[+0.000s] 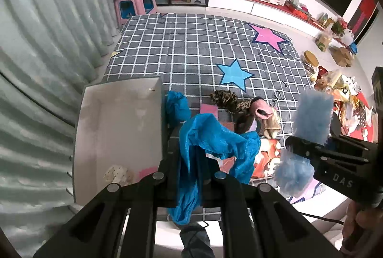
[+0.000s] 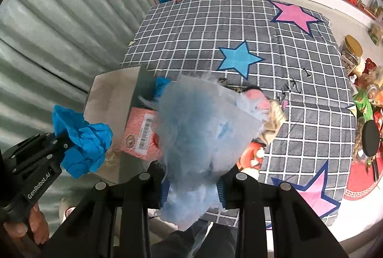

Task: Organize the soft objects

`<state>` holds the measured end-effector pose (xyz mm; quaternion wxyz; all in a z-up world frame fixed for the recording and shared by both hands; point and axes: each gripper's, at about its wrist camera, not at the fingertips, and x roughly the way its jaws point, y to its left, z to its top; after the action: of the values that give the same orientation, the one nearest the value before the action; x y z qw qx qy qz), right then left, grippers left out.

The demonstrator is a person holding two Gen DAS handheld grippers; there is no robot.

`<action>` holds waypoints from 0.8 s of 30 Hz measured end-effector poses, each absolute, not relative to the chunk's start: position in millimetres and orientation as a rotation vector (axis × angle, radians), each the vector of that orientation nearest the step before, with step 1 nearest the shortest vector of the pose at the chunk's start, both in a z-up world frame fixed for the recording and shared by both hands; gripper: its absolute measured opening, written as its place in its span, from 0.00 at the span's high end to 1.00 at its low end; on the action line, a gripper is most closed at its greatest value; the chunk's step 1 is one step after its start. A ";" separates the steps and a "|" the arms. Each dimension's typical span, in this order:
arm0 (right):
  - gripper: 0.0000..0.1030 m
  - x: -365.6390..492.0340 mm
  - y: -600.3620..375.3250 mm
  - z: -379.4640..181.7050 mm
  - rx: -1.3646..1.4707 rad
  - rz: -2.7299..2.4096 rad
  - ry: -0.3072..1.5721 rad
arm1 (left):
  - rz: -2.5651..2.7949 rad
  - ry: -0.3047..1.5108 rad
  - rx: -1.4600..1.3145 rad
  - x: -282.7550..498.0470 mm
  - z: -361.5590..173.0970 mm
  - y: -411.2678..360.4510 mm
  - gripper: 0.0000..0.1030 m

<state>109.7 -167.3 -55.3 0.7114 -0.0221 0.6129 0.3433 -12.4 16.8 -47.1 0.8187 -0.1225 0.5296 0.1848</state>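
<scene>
Left gripper (image 1: 189, 176) pinched a blue bag (image 1: 215, 138), right gripper (image 2: 191, 186) clamped fluff (image 2: 201, 128); the box (image 1: 100, 119) at left sat nearly empty, several soft things lay unsorted mid-frame.

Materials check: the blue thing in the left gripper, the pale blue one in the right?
Blue item: thin crinkly film or non-woven, probably plastic; slight sheen, sharp creases, hangs limp. Pale blue item: fluffy synthetic plush or faux fur, it seems; matte with wispy fibres at the edges, apparently inside a clear bag.

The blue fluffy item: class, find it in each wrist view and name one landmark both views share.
Left wrist view: blue fluffy item at right, clamped in the right tool.
Right wrist view: centre, filling the foreground.
Shared landmark: blue star on the checked mat.
</scene>
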 end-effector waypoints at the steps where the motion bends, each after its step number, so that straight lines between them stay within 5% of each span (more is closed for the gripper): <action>1: 0.68 106.1 -164.2 -53.7 -0.053 0.769 1.356 | 0.400 1.127 -0.265 -17.0 -47.3 18.5 0.89; 24: 0.68 35.9 -75.7 -30.6 -0.188 0.993 1.308 | 0.576 1.080 -0.387 -107.4 -45.2 77.6 0.89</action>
<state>35.9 -75.7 -30.6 0.6776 -0.0839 0.5820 0.4417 -107.4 77.6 -45.2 0.8009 -0.1804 0.5038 0.2688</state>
